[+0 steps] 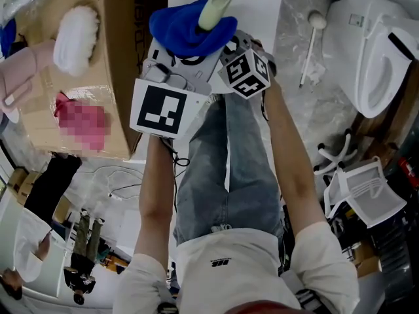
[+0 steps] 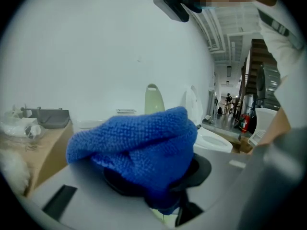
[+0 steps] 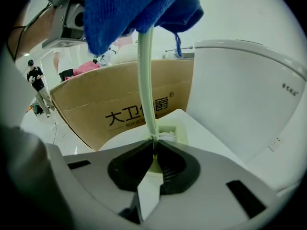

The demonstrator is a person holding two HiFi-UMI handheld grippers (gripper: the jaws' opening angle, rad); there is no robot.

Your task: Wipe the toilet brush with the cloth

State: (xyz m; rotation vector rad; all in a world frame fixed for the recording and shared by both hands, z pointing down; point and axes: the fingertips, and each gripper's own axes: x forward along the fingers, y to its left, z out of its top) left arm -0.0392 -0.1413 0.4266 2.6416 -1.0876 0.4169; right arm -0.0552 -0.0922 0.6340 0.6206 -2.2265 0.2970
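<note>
Pinching the toilet brush [image 3: 147, 80] low on its slim, pale green plastic handle, the right gripper [image 3: 154, 150] steadies it upright so the left gripper [image 2: 158, 195] can rub along it. That one is clamped on the cloth [image 2: 136, 145], a nubbly blue microfibre bunched round the handle's rounded upper end.

Your cloth [image 1: 186, 31] is bright blue, brush handle [image 1: 218, 4] pale green. Marker cubes [image 1: 245, 72]: blk & wht squares. Box [image 3: 96, 104] is tan w/ blk print; toilet [image 1: 366, 51] white.
</note>
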